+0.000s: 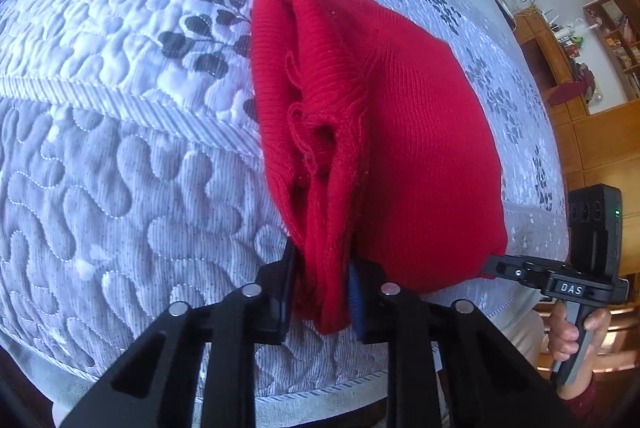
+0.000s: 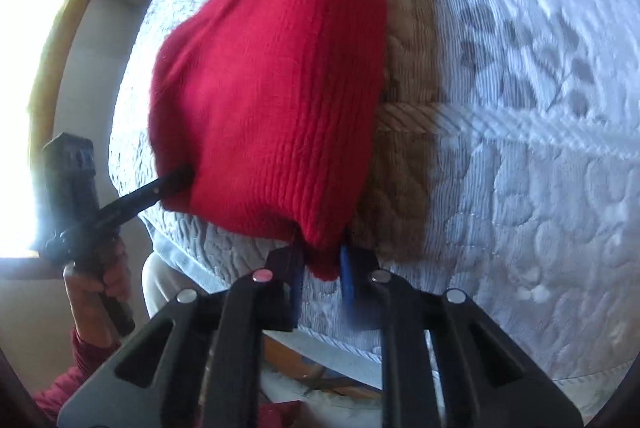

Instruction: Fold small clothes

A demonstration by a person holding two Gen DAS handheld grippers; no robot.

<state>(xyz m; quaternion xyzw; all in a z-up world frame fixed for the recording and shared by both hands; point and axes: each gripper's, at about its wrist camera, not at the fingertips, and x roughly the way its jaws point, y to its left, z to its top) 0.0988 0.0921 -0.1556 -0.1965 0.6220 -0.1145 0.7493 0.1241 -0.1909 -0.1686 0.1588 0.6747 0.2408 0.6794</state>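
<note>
While both tongs pinch its near edge, the red knit garment (image 1: pixel 400 132) hangs stretched above the quilted bed cover (image 1: pixel 120 148). Left tongs (image 1: pixel 320 292) clamp the bunched corner; right tongs (image 2: pixel 320 268) clamp the other corner, with a brown knit piece (image 2: pixel 404 148) lying just beyond the garment.

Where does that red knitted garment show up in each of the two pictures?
Left wrist view: the red knitted garment fills centre-right, its near edge pinched in the left tool.
Right wrist view: it hangs centre-left, its corner pinched in the right tool.
Shared landmark: the pale quilted bedspread underneath.
</note>
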